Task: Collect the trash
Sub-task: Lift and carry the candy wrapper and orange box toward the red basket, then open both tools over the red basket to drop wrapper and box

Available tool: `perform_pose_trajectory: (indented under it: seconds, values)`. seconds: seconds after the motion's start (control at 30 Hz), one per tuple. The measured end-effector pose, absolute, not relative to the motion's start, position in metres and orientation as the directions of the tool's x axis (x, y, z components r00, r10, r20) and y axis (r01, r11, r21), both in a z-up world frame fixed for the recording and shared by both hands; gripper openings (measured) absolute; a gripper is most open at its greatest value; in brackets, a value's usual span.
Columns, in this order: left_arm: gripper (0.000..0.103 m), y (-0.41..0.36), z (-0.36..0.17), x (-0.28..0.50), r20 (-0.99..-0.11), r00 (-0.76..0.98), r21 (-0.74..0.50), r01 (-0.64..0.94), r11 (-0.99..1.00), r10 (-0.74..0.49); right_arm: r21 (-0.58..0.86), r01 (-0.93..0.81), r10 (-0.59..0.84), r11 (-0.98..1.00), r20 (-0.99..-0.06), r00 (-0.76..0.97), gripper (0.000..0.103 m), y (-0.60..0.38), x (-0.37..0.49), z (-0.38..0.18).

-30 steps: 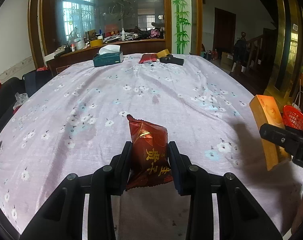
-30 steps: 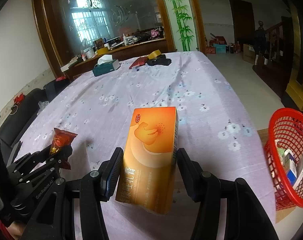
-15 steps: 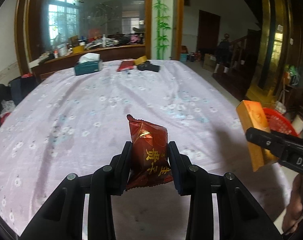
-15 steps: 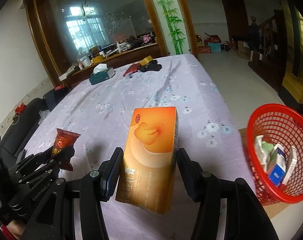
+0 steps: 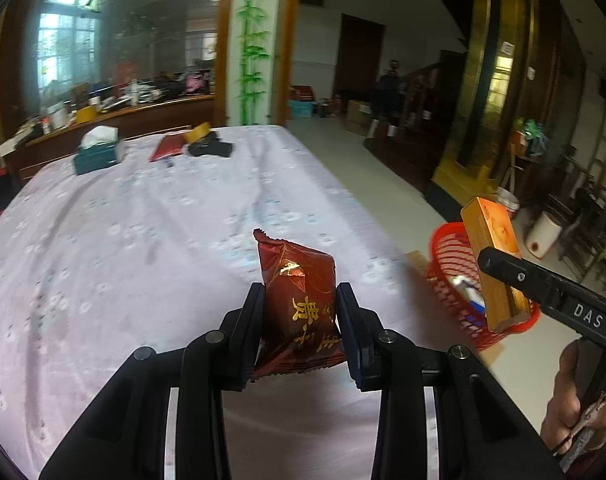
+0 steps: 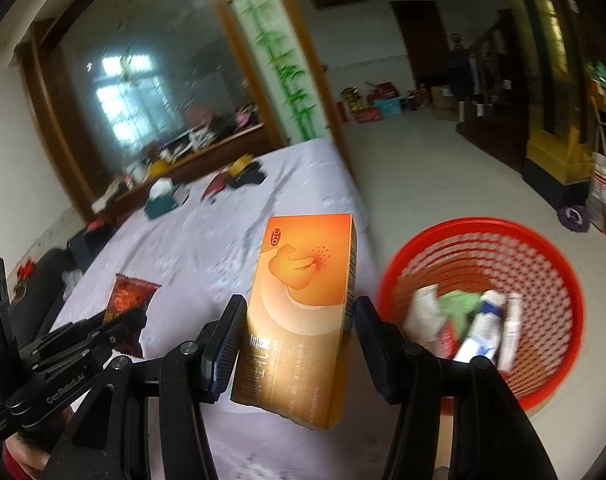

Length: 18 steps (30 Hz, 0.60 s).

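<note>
While both hands are raised above the cloth-covered surface [image 5: 143, 216], my left gripper [image 5: 299, 316] has its fingers [image 5: 249, 320] pinched onto a dark red snack packet [image 5: 297, 292]. Packet long axis upright, running away from me along the fingers; crimped end up, gold characters facing the camera. From the right wrist view the same packet [image 6: 127, 300] shows at far left, over the surface.

My right gripper [image 6: 299, 336] has its fingers [image 6: 225, 336] closed partway on the side faces of an orange carton [image 6: 303, 316]. Carton long axis upright, tipped slightly right at the top; "OTC" end up, printed face toward the camera. In the left wrist view the carton [image 5: 493, 264] hangs in front of the red basket [image 5: 447, 264].

Basket [image 6: 543, 264] stands on the floor just right of the surface edge, holding several tubes and wrappers, blurred.
</note>
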<state>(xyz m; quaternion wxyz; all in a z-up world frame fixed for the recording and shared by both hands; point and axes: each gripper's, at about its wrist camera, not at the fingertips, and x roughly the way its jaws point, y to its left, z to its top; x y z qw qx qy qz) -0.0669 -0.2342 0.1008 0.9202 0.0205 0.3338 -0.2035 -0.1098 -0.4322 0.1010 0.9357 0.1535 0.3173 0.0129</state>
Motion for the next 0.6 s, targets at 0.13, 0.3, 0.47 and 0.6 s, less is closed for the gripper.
perform_pose_trajectory:
  seconds: [0.13, 0.3, 0.47, 0.6]
  values:
    - [0.034, -0.258, 0.105, -0.064, -0.623, 0.674, -0.103, 0.431, 0.896, -0.396, 0.302, 0.124, 0.076, 0.945, -0.573, 0.816, 0.06, -0.461, -0.12, 0.11]
    - [0.034, -0.289, 0.11, -0.06, -0.628, 0.641, -0.111, 0.487, 0.866, -0.441, 0.305, 0.187, 0.018, 0.934, -0.564, 0.825, 0.06, -0.493, -0.132, 0.118]
    - [0.034, -0.321, 0.114, -0.057, -0.631, 0.593, -0.14, 0.547, 0.825, -0.5, 0.317, 0.242, -0.023, 0.917, -0.565, 0.825, 0.06, -0.522, -0.142, 0.12]
    - [0.034, -0.356, 0.113, -0.055, -0.638, 0.559, -0.14, 0.592, 0.794, -0.529, 0.32, 0.272, -0.046, 0.907, -0.569, 0.821, 0.06, -0.539, -0.148, 0.118]
